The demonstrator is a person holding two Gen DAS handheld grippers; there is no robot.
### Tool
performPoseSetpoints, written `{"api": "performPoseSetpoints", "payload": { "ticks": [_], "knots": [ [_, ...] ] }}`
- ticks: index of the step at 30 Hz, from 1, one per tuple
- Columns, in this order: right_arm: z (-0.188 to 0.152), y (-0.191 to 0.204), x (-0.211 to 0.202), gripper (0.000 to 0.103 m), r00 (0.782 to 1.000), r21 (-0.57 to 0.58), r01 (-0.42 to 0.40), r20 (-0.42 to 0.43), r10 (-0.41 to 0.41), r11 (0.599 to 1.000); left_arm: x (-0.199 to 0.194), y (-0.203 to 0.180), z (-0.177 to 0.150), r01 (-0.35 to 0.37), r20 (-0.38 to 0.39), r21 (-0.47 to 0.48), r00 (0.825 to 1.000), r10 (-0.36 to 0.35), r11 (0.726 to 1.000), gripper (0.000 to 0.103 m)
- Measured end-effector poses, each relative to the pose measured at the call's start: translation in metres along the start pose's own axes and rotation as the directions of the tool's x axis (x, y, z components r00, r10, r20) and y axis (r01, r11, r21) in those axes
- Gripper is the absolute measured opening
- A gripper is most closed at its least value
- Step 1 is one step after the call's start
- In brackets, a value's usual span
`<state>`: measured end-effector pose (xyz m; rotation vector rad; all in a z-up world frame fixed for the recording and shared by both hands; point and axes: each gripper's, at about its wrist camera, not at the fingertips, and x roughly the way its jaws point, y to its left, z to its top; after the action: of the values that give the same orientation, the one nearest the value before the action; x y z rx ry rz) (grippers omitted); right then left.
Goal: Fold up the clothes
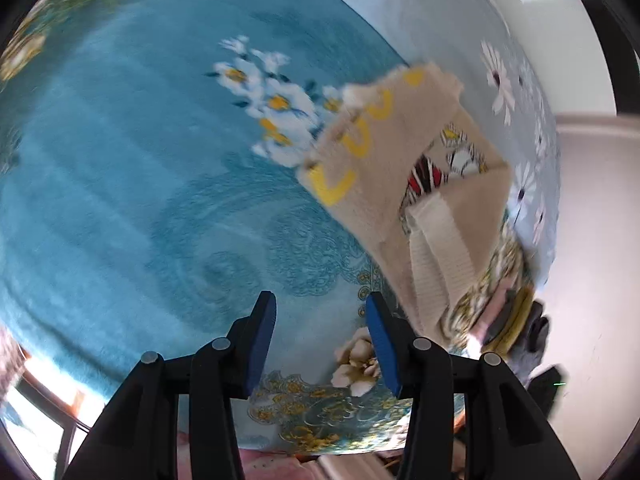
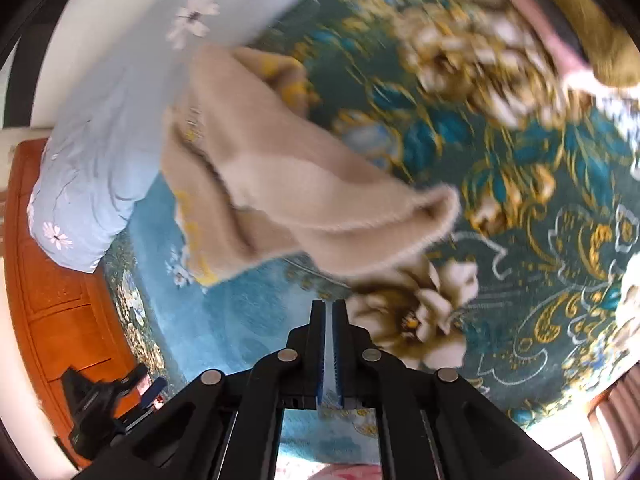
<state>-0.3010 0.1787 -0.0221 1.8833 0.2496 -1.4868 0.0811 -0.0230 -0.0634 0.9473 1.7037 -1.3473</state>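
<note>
**Beige sweater on bed, both tools empty**

Fuzzy beige knit sweater [image 1: 400,184] with yellow lettering, blurred and unreadable, lies crumpled on teal floral bedspread [image 1: 140,160]. Left tool [image 1: 320,320] released, nothing between pads. Right tool [image 2: 329,312] clenched empty.

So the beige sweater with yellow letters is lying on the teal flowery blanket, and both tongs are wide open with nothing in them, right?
Not quite. Only the left tongs are open and empty. The right tongs are shut, also on nothing, as the right wrist view shows. The beige sweater does lie on the teal blanket.
</note>
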Motion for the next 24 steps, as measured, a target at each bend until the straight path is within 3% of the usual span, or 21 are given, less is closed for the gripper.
{"api": "performPoseSetpoints", "payload": {
  "ticks": [5,9,11,13,14,17,20,22,24],
  "knots": [
    [-0.005,0.02,-0.018,0.007,0.999,-0.03,0.033,0.038,-0.032,0.999,0.051,-0.033,0.015,-0.042,-0.046,0.063,0.998,0.045,0.997,0.063],
    [-0.006,0.012,-0.024,0.007,0.996,-0.031,0.08,0.027,-0.08,0.996,0.091,-0.053,0.03,-0.119,-0.066,0.053,0.99,0.123,0.991,0.063],
    [-0.002,0.006,-0.027,0.007,0.994,-0.029,0.111,0.015,-0.11,0.993,0.107,-0.068,0.035,-0.187,-0.044,0.084,0.981,0.191,0.979,0.063],
    [0.006,0.002,-0.03,0.007,0.991,-0.025,0.132,0.009,-0.132,0.991,0.123,-0.091,0.036,-0.271,0.014,0.173,0.962,0.273,0.947,0.063],
    [0.01,0.0,-0.032,0.007,0.99,-0.023,0.142,0.007,-0.141,0.99,0.132,-0.105,0.033,-0.319,0.048,0.235,0.947,0.317,0.918,0.063],
    [0.023,-0.002,-0.033,0.007,0.987,-0.03,0.162,0.001,-0.163,0.986,0.157,-0.136,0.024,-0.457,0.148,0.392,0.888,0.436,0.799,0.063],
    [0.034,0.001,-0.031,0.007,0.986,-0.05,0.168,-0.007,-0.168,0.985,0.179,-0.148,0.017,-0.59,0.256,0.461,0.804,0.537,0.663,0.063],
    [0.041,0.006,-0.028,0.007,0.986,-0.071,0.165,-0.012,-0.166,0.984,0.186,-0.153,0.011,-0.64,0.323,0.502,0.763,0.56,0.582,0.064],
    [0.045,0.009,-0.024,0.007,0.987,-0.083,0.159,-0.022,-0.161,0.984,0.189,-0.156,0.006,-0.67,0.375,0.531,0.735,0.565,0.519,0.053]
  ]
}}
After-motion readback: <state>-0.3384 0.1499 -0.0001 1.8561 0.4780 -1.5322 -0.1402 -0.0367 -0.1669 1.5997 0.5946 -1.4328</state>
